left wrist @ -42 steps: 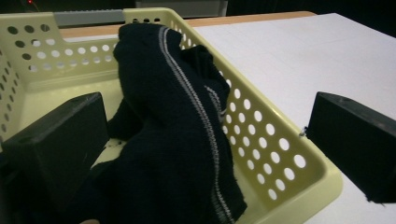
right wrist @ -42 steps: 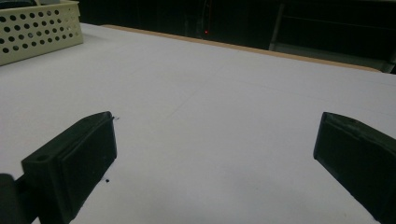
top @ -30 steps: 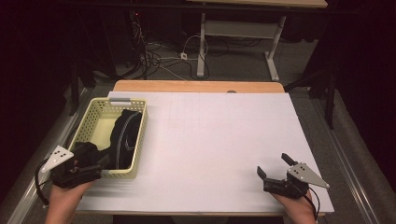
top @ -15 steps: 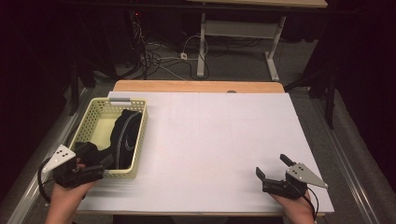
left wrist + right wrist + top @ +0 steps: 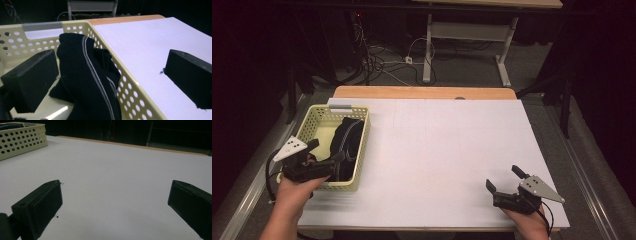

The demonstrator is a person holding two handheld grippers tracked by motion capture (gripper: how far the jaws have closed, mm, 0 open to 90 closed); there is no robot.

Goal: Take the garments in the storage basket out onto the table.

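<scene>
A pale yellow perforated basket (image 5: 324,116) stands at the table's left, holding a dark knitted garment with grey stripes (image 5: 346,140). My left gripper (image 5: 327,150) is open at the basket's near end. In the left gripper view the gripper (image 5: 110,57) straddles the basket wall (image 5: 130,87): one jaw is inside beside the garment (image 5: 85,75), the other over the white table. Nothing is gripped. My right gripper (image 5: 503,178) rests open near the table's front right, and in the right gripper view the gripper (image 5: 116,185) has only bare white table between its jaws.
The white tabletop (image 5: 447,150) stretches between the two grippers, with a wooden strip (image 5: 422,92) along its far edge. The basket (image 5: 22,138) shows far off in the right gripper view. Cables and desk legs lie on the dark floor behind.
My left gripper has moved forward and a little right, from the front left edge up to the basket's near end. The right gripper has barely shifted.
</scene>
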